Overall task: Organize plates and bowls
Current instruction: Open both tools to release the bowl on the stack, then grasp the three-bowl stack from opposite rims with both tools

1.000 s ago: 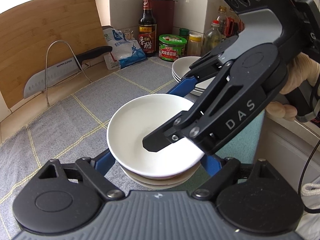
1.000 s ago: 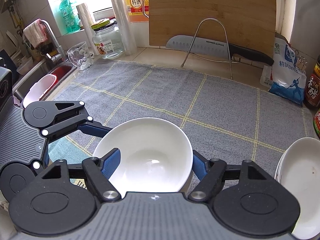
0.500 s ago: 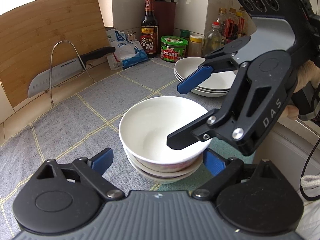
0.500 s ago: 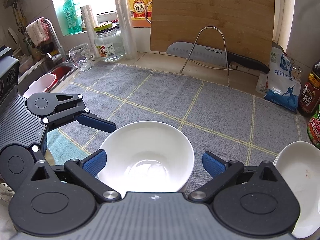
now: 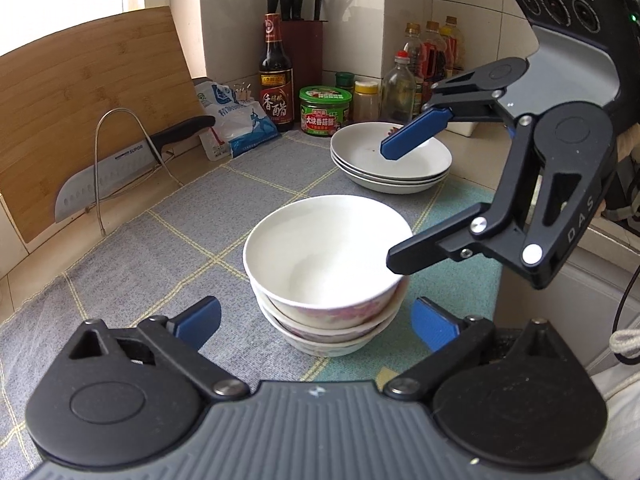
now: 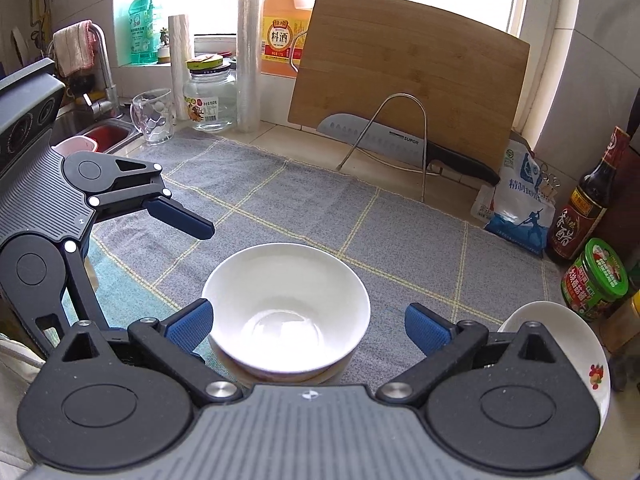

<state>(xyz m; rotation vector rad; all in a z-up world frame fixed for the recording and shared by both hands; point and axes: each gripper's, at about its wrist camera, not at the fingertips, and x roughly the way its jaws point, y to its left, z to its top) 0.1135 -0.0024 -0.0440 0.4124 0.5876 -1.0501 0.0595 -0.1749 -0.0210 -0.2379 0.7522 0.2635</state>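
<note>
A stack of three white bowls (image 5: 326, 268) stands on the grey checked mat; it also shows in the right wrist view (image 6: 286, 308). A stack of white plates (image 5: 390, 160) sits behind it, seen at the right edge of the right wrist view (image 6: 560, 344). My left gripper (image 5: 316, 322) is open and empty, its blue pads either side of the bowls and just short of them. My right gripper (image 6: 308, 324) is open and empty, pads apart from the top bowl's rim. It shows from the side in the left wrist view (image 5: 404, 204), above the bowls.
A bamboo cutting board (image 6: 408, 80) and a knife on a wire stand (image 6: 400, 140) lean at the back wall. Vinegar bottle (image 5: 276, 80), green-lidded jar (image 5: 325, 110), salt bag (image 5: 236, 120) and knife block stand in the corner. Sink (image 6: 104, 132) and glass jars lie at the left.
Both grippers have opened, let go of the top bowl and drawn back and up. The bowl now rests on the stack.
</note>
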